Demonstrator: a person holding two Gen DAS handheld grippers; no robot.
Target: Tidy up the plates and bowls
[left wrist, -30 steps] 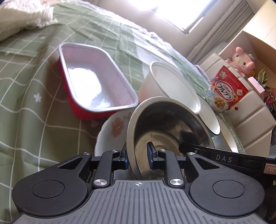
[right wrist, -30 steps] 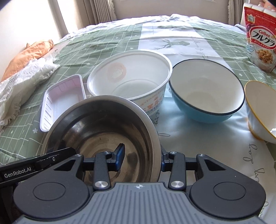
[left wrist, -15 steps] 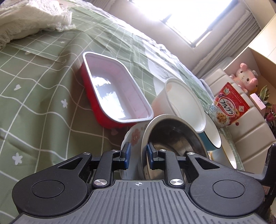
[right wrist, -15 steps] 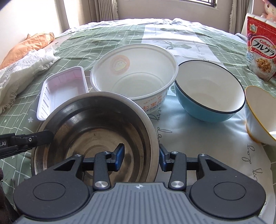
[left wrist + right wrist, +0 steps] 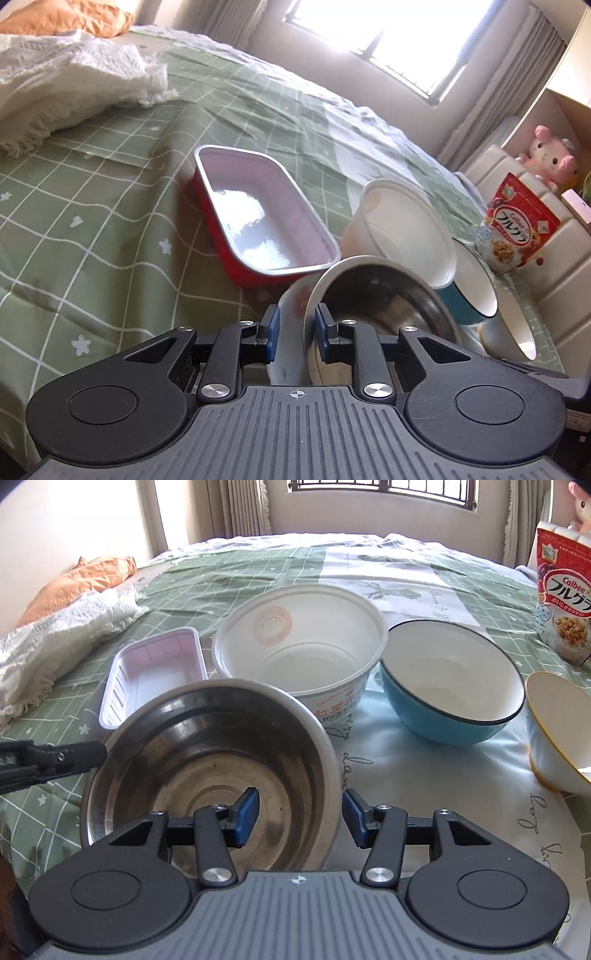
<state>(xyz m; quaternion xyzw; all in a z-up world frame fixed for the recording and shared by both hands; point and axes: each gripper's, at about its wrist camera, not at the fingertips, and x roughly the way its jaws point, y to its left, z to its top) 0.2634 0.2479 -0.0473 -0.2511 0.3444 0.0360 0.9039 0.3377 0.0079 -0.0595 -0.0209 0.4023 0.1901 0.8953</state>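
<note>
A steel bowl (image 5: pixel 221 760) sits nested in a white floral bowl (image 5: pixel 291 306) on the green checked cloth. My left gripper (image 5: pixel 295 328) is shut on their near walls, with both rims between its blue pads. In the right wrist view its black finger (image 5: pixel 55 760) reaches the steel bowl's left rim. My right gripper (image 5: pixel 301 818) straddles the steel bowl's right rim. One pad is inside and one outside, the jaws are opening, and neither pad presses on the metal.
Behind the steel bowl stand a red tray with a white inside (image 5: pixel 155 675), a white paper noodle bowl (image 5: pixel 299 650), a blue bowl (image 5: pixel 454 686) and a yellow-rimmed bowl (image 5: pixel 554 731). A cereal bag (image 5: pixel 565 594) is far right, a white cloth (image 5: pixel 55 642) far left.
The right jaws have spread and come off the steel bowl's rim. The left gripper has kept its grip while pulling back and tilting up, so more of the room shows.
</note>
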